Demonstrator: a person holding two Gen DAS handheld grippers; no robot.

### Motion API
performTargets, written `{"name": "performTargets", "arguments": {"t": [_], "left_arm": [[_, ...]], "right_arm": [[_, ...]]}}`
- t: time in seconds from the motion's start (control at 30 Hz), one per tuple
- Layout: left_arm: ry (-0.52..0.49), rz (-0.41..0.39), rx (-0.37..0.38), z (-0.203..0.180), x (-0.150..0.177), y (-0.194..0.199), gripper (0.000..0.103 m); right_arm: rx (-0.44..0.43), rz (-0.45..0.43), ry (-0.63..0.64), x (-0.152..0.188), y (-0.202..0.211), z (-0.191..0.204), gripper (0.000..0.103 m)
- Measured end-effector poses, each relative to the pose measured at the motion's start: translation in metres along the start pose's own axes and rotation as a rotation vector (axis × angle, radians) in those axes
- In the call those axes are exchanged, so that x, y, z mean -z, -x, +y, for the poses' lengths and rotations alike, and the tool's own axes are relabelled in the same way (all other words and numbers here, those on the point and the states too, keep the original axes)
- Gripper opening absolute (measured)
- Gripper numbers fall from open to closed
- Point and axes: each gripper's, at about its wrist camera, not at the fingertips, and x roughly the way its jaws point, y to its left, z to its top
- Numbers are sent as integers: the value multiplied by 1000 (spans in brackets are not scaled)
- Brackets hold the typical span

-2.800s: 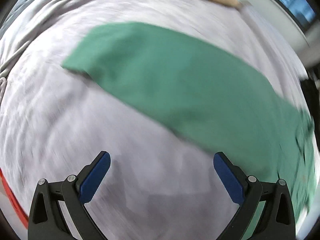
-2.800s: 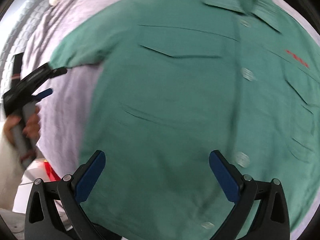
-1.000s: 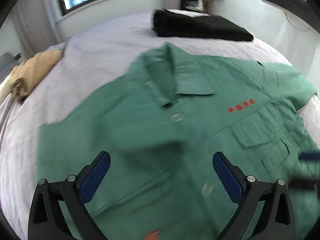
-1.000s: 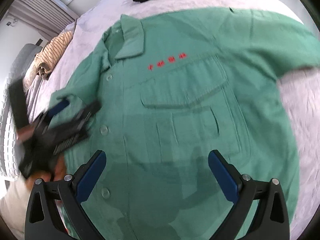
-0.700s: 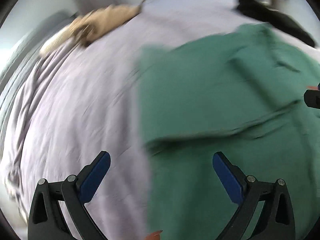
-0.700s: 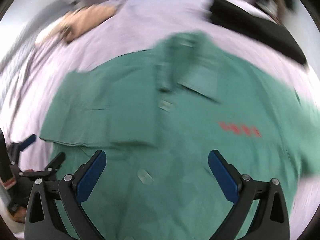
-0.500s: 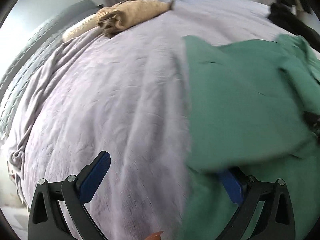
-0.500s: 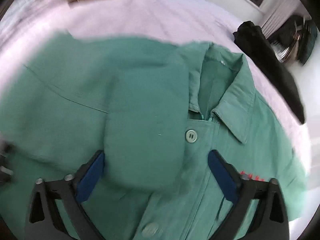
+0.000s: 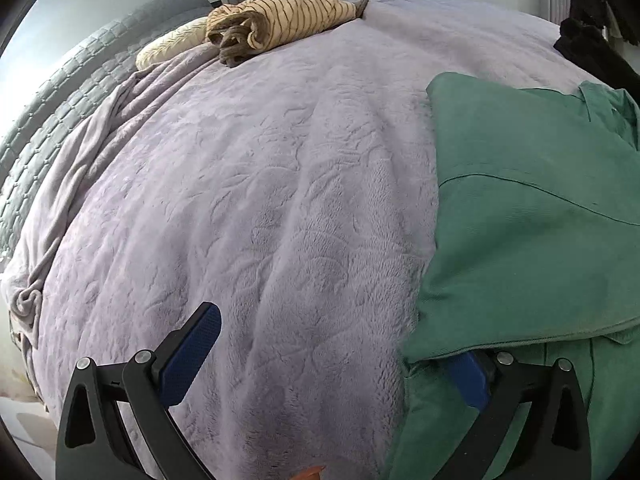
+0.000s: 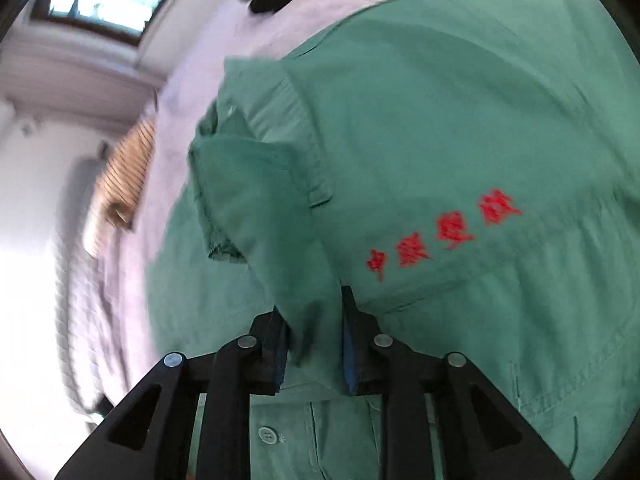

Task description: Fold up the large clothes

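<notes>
1. A pale lilac plush bedspread with an embossed pattern [image 9: 260, 200] spreads ahead of the tool.
2. A rolled tan striped garment [image 9: 288, 20] lies far ahead.
3. A cream textured pillow [image 9: 172, 44] lies just left of it.
4. Dark folded clothing [image 9: 592, 52] sits far ahead, right.
5. A grey quilted headboard [image 9: 60, 108] runs along the left.

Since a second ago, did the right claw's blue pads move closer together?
Yes. The right claw was wide open above the green shirt; now its jaws are closing on a fold of the shirt's fabric, below its red lettering.
</notes>
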Motion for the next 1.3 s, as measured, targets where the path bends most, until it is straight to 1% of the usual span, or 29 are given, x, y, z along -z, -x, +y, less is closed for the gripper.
{"name": "performTargets", "arguments": {"t": [0.03, 0.07, 0.1, 0.13, 0.17, 0.23, 0.27, 0.37, 0.43, 0.5, 0.53, 0.57, 0.6, 0.63, 0.67, 0.73, 0.83, 0.9, 0.93, 1.0, 1.07, 1.13, 1.17, 1.2, 1.23, 1.27, 1.3], "left_arm": [[-16, 2, 15, 3, -1, 2, 103], [-37, 5, 37, 6, -1, 6, 103], [-58, 9, 67, 9, -1, 11, 103], [-84, 17, 111, 14, 0, 20, 103], [-102, 28, 128, 17, 0, 25, 103], [-119, 42, 159, 27, -2, 36, 103], [-109, 40, 171, 32, -5, 40, 103], [-49, 42, 213, 41, -23, 38, 103], [-19, 34, 216, 35, -37, 30, 103], [-24, 29, 236, 18, -42, 21, 103], [-44, 29, 230, 7, -41, 16, 103], [-80, 30, 193, -6, -37, 8, 103], [-114, 33, 152, -15, -33, 0, 103], [-137, 44, 124, -20, -27, -10, 103], [-134, 49, 127, -19, -23, -18, 103], [-98, 53, 140, -9, -19, -22, 103], [-87, 84, 128, 2, -21, -17, 103], [-102, 92, 119, 4, -23, -9, 103], [-116, 93, 109, 3, -24, -4, 103], [-137, 101, 97, -1, -25, 4, 103], [-148, 110, 113, -7, -24, 15, 103], [-155, 112, 135, -15, -22, 27, 103], [-156, 114, 146, -18, -23, 32, 103], [-156, 114, 160, -23, -23, 37, 103], [-154, 116, 175, -27, -23, 42, 103], [-152, 116, 191, -33, -22, 48, 103], [-151, 117, 209, -39, -22, 53, 103]], "right_arm": [[-9, -21, -35, 0, 7, -4, 29], [2, -40, -49, 0, 12, -6, 41], [11, -57, -60, 0, 18, -7, 49], [27, -72, -69, 0, 25, -10, 53], [59, -88, -67, 0, 35, -11, 56], [106, -97, -46, 2, 44, -10, 57], [127, -103, -26, 4, 51, -8, 57], [143, -92, 66, 13, 56, 6, 57], [176, -57, 131, 15, 52, 17, 57], [234, -23, 199, 16, 33, 29, 56], [265, -10, 225, 17, 26, 32, 53], [304, -10, 248, 17, 20, 31, 30], [336, -13, 258, 16, 18, 26, 12], [320, -18, 243, 14, 16, 16, 12], [285, -18, 209, 13, 19, 6, 9], [238, -28, 154, 12, 28, -6, 9], [244, -53, 117, 14, 47, -17, 14], [246, -57, 69, 15, 58, -27, 16], [261, -67, 44, 16, 67, -33, 17], [264, -73, 19, 18, 77, -38, 19], [257, -58, -2, 22, 87, -43, 19], [237, -38, -7, 27, 94, -44, 23], [234, -32, -3, 30, 96, -43, 34], [232, -27, 3, 32, 97, -41, 50], [226, -25, 10, 36, 101, -40, 57], [217, -23, 18, 40, 104, -39, 59], [210, -18, 22, 41, 106, -38, 59]]}}
